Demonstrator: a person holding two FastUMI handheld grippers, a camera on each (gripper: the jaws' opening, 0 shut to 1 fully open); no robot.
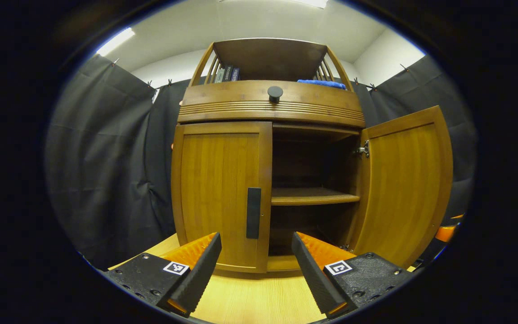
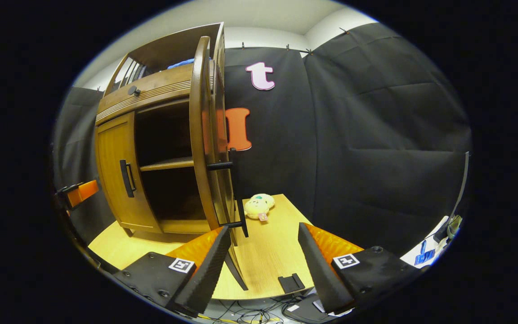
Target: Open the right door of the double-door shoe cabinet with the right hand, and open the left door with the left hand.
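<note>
The shoe cabinet stood on the table, and its right door was already swung wide, so the judgement was that 1 of the 2 doors was done. The left door was shut flush. Its handle, a dark bar with its long axis vertical, sat on the door's inner edge.

In the left gripper view the left claw was open and held nothing, its 2 fingers spread either side of the lower door. The handle lay at 12 o'clock from the claw's gap, just above it and farther off; the claw was near the handle but apart from it. The coming move probably turned on this line-up: with the bar upright and the fingers to its left and right, the claw could go straight forward and close across it. The left hand was plainly the nearer one to that handle.

The right claw was open too, empty, hanging just beside the open door's edge, whose own handle stuck out at about 11 o'clock from it.

The right gripper view showed a plush toy on the table behind the open door. The left gripper view showed a round knob and a blue cloth at the cabinet's top.
</note>
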